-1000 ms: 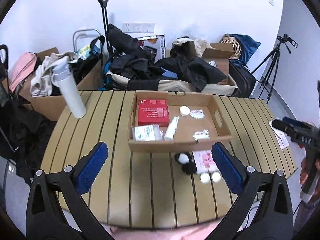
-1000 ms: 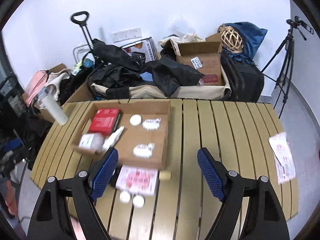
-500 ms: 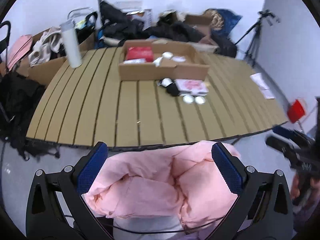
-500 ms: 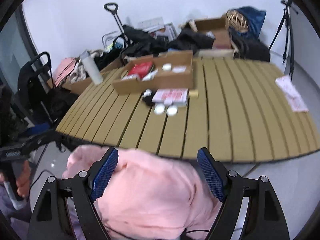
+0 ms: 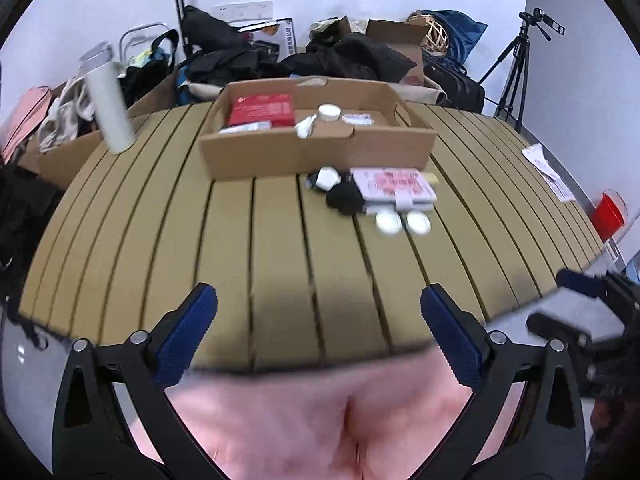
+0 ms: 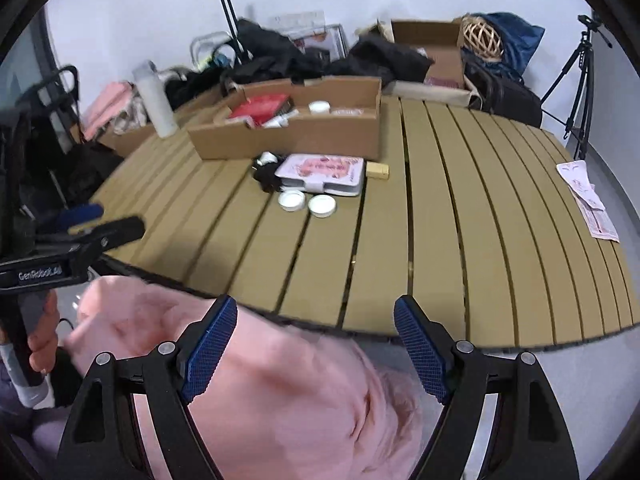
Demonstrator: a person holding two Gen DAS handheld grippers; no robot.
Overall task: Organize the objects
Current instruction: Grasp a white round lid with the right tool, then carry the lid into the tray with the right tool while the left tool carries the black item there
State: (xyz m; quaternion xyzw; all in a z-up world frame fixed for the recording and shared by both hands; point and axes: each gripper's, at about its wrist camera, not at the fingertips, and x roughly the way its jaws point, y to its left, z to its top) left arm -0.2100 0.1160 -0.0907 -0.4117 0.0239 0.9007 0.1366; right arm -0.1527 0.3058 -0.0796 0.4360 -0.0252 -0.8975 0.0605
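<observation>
At the near edge of the slatted table, both grippers hang low with nothing between their fingers. The left gripper has its jaws spread wide, though they have just been closing a little, and only pink cloth lies below them. The right gripper also stands spread and empty over the same pink cloth.

Far across the table sits a cardboard box holding a red box, a white tube and a small white jar. Just in front of its near wall lie loose things: a flat pink-printed case, a black bundle touching its left side, two white lids side by side just near of the case, and a small yellow block at its right end. A tall white bottle stands at the far left, and a paper sheet lies at the right edge.
</observation>
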